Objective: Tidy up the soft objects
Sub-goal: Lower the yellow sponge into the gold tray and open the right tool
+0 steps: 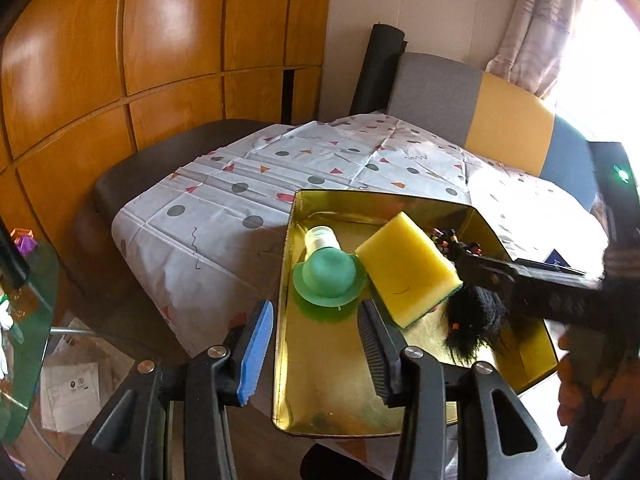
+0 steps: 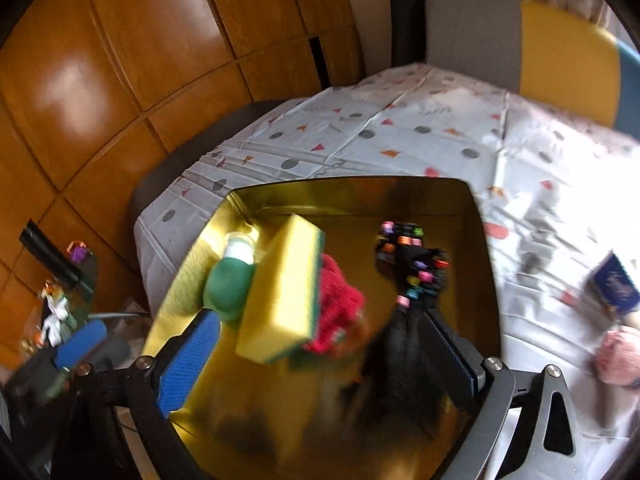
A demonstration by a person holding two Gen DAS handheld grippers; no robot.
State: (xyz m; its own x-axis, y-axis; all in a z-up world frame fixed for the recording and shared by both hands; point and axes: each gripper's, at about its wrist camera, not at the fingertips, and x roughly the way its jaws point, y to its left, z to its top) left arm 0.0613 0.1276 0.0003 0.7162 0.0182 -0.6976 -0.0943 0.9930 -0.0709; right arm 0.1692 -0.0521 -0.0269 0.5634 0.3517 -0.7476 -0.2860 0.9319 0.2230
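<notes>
A gold tin tray (image 1: 320, 380) (image 2: 480, 240) sits on the patterned tablecloth. Inside it are a yellow sponge (image 1: 404, 268) (image 2: 280, 292) with a green scouring side, a green hat-shaped toy (image 1: 328, 276) (image 2: 228, 288), a red knitted piece (image 2: 340, 304) and a black hair tuft with coloured beads (image 1: 476, 316) (image 2: 408, 272). My left gripper (image 1: 316, 320) is open and straddles the tray's left wall. My right gripper (image 2: 320, 316) hangs wide open over the tray. The hair tuft lies by its right finger, free of the pads.
On the tablecloth (image 1: 224, 216) to the right of the tray lie a pink fluffy thing (image 2: 620, 356) and a blue box (image 2: 616, 284). A chair (image 1: 472, 100) stands behind the table, with wooden panels (image 1: 120, 60) to the left. A cluttered glass side table (image 1: 28, 320) is at lower left.
</notes>
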